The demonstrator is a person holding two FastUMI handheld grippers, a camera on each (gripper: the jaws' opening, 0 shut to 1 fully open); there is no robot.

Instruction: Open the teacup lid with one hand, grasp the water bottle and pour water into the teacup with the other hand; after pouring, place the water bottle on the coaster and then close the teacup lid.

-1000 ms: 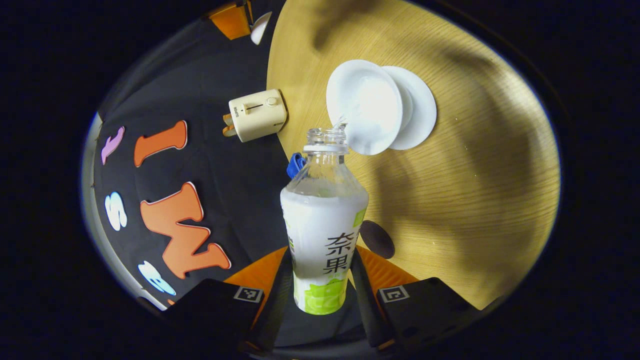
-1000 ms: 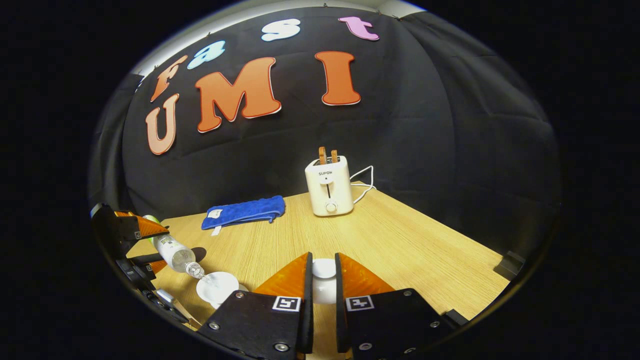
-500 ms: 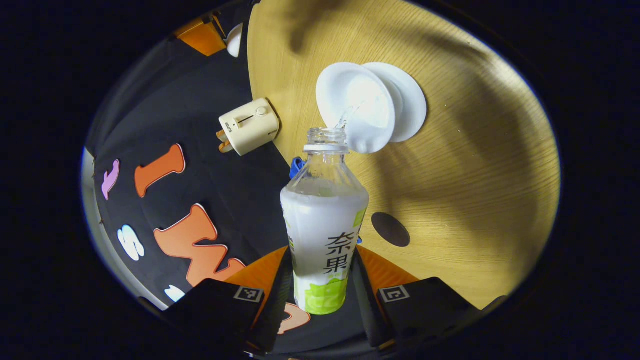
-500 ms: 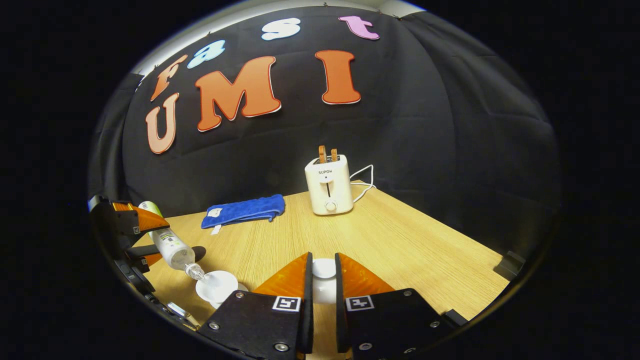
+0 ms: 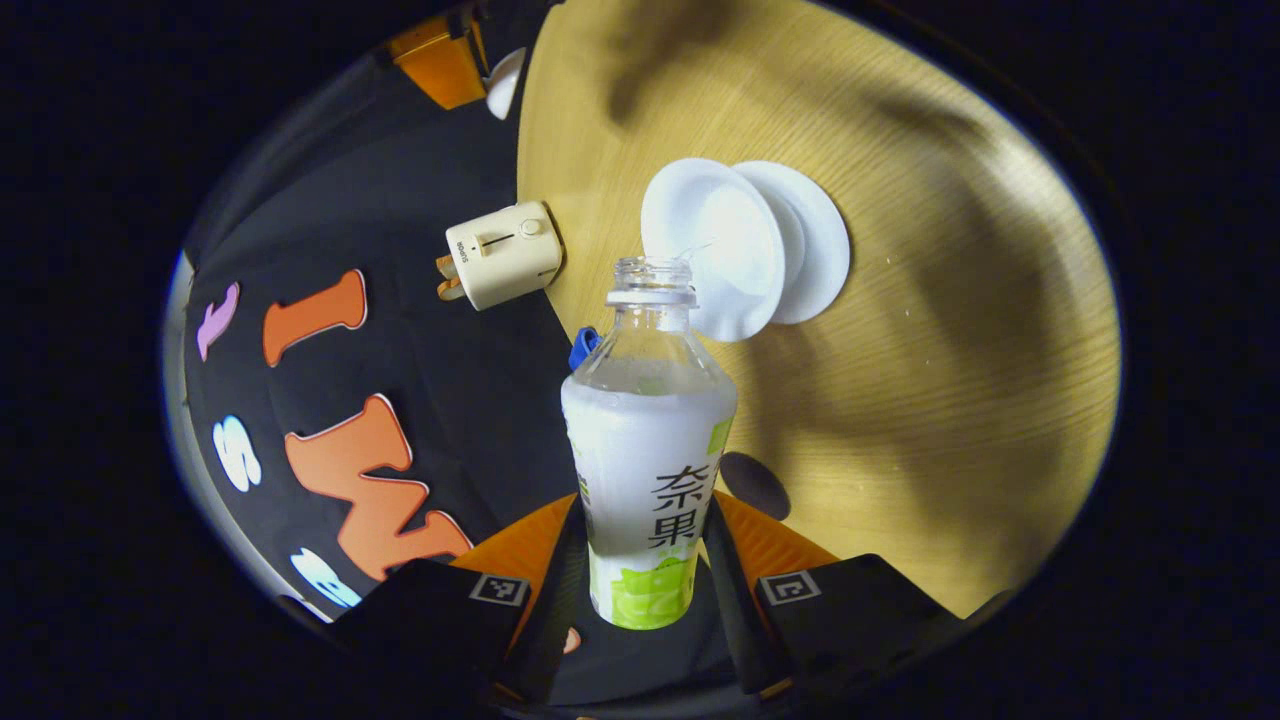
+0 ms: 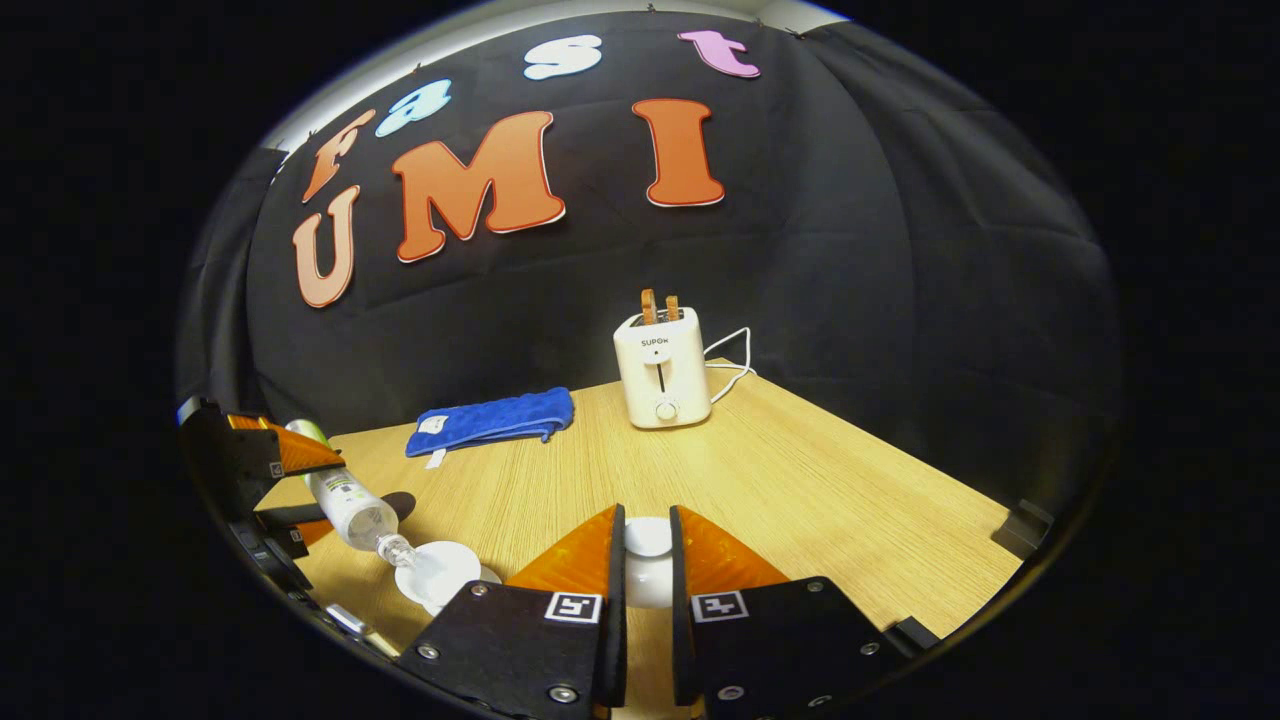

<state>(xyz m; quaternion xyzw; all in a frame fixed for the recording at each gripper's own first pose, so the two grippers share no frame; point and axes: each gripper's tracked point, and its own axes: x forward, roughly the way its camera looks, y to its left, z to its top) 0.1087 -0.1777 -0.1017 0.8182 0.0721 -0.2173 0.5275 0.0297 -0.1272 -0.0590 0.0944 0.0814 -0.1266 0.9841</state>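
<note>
My left gripper (image 5: 645, 560) is shut on the water bottle (image 5: 648, 450), a clear uncapped bottle with a white and green label. It is tipped over, its mouth at the rim of the white teacup (image 5: 715, 245), which stands on a white saucer (image 5: 815, 235). A thin stream of water runs from the mouth into the cup. The dark round coaster (image 5: 755, 485) lies on the table beside the bottle. My right gripper (image 6: 647, 550) is shut on the knob of the white teacup lid (image 6: 648, 565), held above the table. In the right gripper view, the tilted bottle (image 6: 350, 505) and cup (image 6: 435, 572) sit at lower left.
A cream toaster (image 6: 660, 370) with two slices and a white cord stands at the table's back edge. A folded blue towel (image 6: 490, 420) lies to its left. The wooden table (image 6: 820, 500) runs off to the right in the right gripper view.
The left gripper has rocked the bottle slightly while pouring. The stream into the cup is thinner now than half a second ago. The right gripper has held the lid still.
</note>
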